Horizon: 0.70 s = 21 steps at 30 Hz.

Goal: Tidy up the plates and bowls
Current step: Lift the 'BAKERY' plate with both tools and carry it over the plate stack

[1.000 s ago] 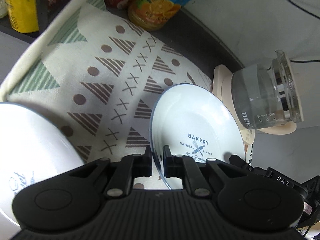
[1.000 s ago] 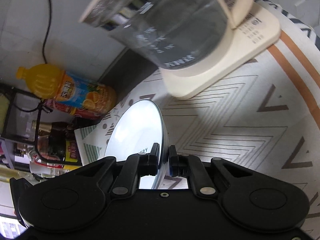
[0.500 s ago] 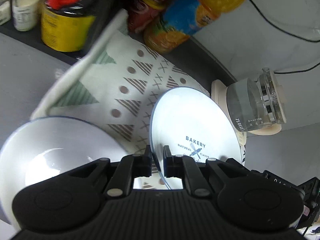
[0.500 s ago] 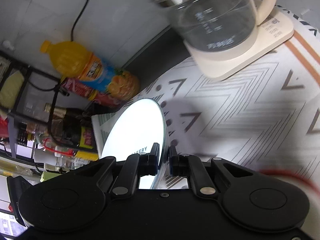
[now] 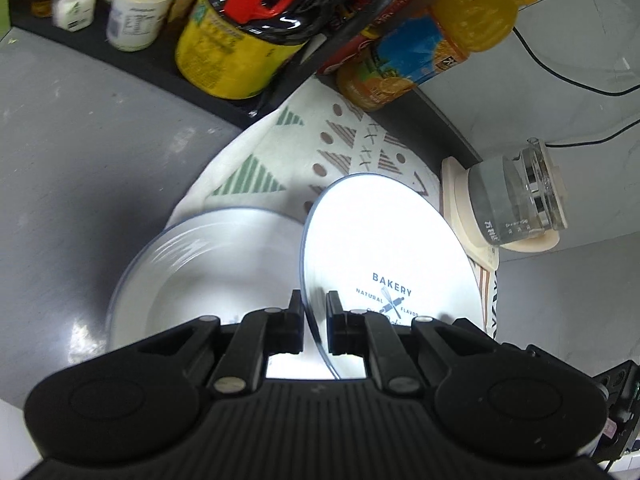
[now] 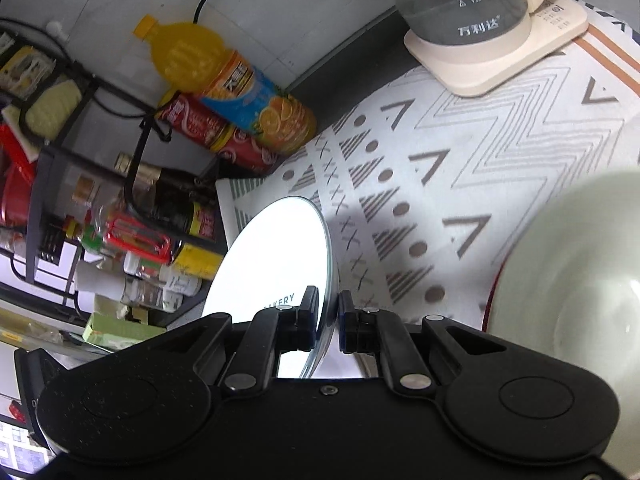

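My left gripper (image 5: 313,312) is shut on the rim of a white plate (image 5: 384,248) printed BAKERY, held tilted above the patterned cloth (image 5: 352,140). A second white plate with a blue rim (image 5: 200,272) lies below it to the left, half on the cloth. My right gripper (image 6: 329,312) is shut on the opposite rim of the same BAKERY plate (image 6: 276,260), seen edge-on. A pale bowl with a red outside (image 6: 572,276) sits at the right in the right wrist view.
A glass kettle on a cream base (image 5: 516,200) stands at the right, also in the right wrist view (image 6: 472,12). An orange juice bottle (image 5: 436,40), a red bottle (image 6: 216,132) and a rack of jars (image 5: 232,52) line the back. Grey counter (image 5: 80,152) lies left.
Both grippers have pulled back and up with the plate, and the kettle now looks farther. The blue-rimmed plate came into fuller view at left, and the pale bowl entered at right.
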{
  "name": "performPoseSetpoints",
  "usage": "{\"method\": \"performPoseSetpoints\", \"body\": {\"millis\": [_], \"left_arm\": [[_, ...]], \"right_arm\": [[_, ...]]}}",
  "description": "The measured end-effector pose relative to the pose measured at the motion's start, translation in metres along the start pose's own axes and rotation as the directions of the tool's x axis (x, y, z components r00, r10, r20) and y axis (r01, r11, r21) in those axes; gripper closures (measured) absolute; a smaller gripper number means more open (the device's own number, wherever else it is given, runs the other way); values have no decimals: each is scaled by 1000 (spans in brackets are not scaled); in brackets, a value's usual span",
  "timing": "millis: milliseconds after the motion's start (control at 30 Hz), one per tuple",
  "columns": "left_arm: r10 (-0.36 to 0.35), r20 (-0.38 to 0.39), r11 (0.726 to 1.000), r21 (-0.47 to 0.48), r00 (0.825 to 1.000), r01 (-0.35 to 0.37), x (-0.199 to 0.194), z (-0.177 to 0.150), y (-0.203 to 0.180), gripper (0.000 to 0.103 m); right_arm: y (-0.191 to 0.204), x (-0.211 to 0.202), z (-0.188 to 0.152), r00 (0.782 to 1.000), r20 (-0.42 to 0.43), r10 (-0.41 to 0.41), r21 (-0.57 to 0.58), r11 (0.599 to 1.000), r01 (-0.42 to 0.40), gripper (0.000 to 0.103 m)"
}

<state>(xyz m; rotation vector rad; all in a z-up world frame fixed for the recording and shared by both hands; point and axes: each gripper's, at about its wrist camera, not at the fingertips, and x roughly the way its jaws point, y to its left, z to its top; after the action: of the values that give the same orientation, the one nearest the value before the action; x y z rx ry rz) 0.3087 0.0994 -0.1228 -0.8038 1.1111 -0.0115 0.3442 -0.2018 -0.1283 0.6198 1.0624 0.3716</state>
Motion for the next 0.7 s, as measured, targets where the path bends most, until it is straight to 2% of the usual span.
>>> {"method": "performPoseSetpoints", "body": {"millis": [367,700], "left_arm": [[-13,-30,1000,-5,999,13,-8,-26,30,95],[-8,-50,999,-40,999,6,-4,-42,53,95]], "right_arm": [[7,-11,-46,998,-6,-60,-18,998,60,93],[12,-10,-70,992,-30,-119,-66,991,117,93]]}}
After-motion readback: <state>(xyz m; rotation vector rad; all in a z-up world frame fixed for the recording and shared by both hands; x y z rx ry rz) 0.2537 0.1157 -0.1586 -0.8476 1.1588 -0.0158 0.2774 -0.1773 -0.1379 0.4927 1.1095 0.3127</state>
